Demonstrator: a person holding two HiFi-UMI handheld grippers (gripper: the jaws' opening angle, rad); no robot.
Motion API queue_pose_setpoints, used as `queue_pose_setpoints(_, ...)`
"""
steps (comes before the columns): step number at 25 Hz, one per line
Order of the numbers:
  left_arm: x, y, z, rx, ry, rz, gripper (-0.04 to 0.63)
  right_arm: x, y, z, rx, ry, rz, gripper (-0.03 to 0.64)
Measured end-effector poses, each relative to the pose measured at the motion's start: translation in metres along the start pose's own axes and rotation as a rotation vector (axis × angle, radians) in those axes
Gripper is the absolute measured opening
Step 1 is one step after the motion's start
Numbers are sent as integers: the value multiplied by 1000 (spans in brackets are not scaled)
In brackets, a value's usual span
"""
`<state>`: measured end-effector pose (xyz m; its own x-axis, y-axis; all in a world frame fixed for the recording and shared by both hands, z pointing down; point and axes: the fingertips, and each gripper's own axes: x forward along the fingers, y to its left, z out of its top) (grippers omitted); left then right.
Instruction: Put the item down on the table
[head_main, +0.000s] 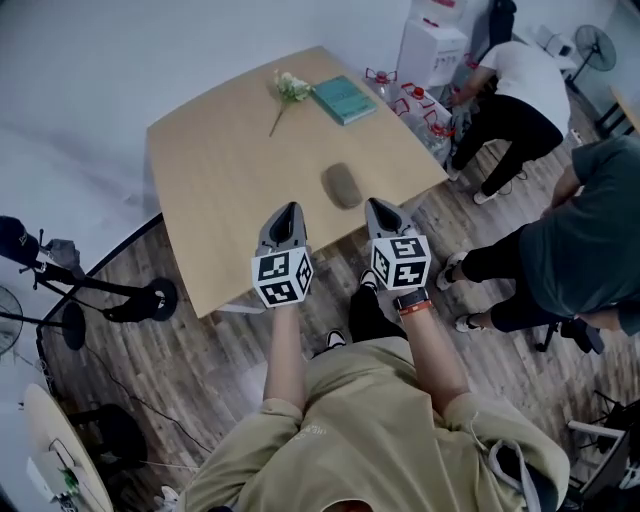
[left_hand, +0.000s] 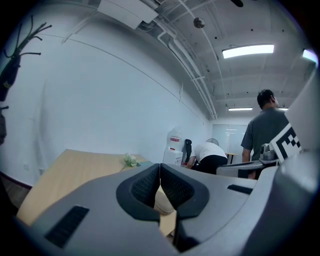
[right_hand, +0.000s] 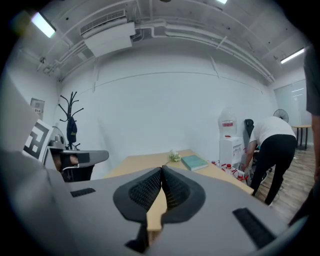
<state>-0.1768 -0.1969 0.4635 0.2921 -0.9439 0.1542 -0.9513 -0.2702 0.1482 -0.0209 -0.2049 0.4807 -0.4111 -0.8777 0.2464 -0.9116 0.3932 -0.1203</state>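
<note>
Since greyish oval item (head_main: 343, 185) already lay flat on counter (head_main: 215, 160), at 12 o'clock from both tips, put-down judged done. Left gripper (head_main: 287, 212): jaws together, nothing held. Right gripper (head_main: 380, 212): same, just beside item, contact not evident. Next move, likely: draw both toward 6 o'clock without nudging item.

No legible text: book cover (head_main: 344, 99), water-bottle label (right_hand: 227, 124) too small.

Lighting: bright, cool, even, supplied by ceiling strip lights (left_hand: 248, 50); shadows soft. Both gripper views: fisheye-bent, corners blacked out. Head view: sharp.
</note>
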Motion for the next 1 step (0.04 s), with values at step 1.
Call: queue_pose_setpoints(1,-10,12,-8,-21,10,18,25,2,16,-13,-7,29,33,15)
